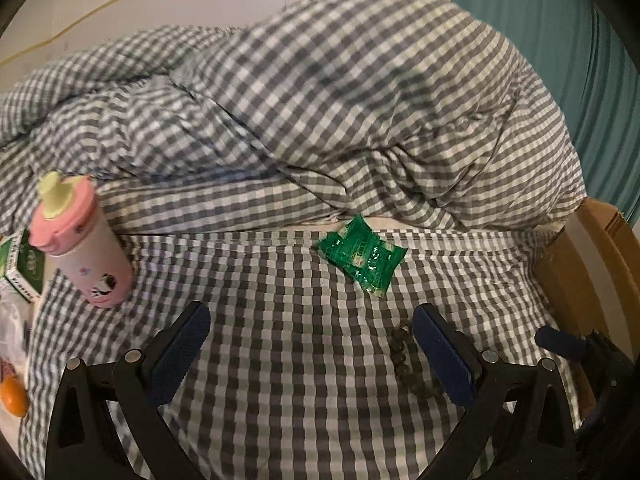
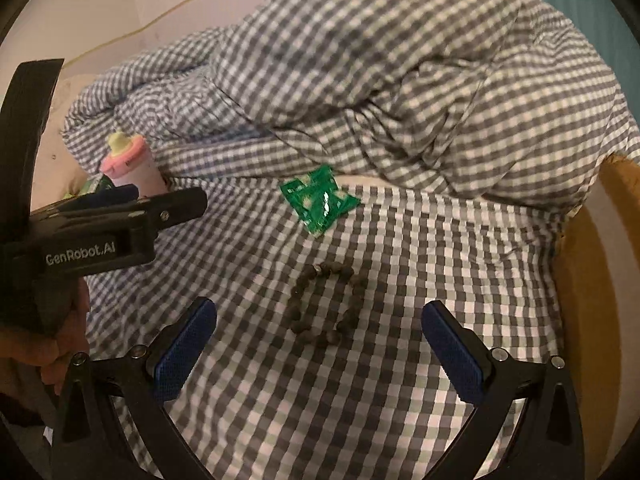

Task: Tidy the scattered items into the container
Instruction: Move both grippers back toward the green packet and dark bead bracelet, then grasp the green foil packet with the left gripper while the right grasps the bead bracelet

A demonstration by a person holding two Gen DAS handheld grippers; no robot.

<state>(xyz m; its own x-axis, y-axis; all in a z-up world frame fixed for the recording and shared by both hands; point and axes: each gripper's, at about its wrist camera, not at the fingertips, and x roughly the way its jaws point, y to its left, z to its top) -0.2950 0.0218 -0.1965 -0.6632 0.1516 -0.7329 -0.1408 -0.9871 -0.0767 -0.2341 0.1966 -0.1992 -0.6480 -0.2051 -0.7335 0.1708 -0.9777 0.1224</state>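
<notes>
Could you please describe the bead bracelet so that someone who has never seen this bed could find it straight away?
Start at the heaped checked duvet and come down onto the flat checked sheet. Pass the shiny green packet below the heap; the bead bracelet lies nearer still, ahead of the open right gripper. It is the only dark, matte loop of small round beads.

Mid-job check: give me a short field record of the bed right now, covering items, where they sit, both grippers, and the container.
surface: gingham sheet, bunched duvet behind
bead bracelet: flat on sheet, ahead of the right gripper, untouched
green packet: flat on sheet near the duvet's edge
pink bottle: upright, far left
green box: behind the bottle, at left edge
orange: lower left edge
left gripper: open, empty
right gripper: open, empty
container: cardboard box, right edge, inside hidden
</notes>
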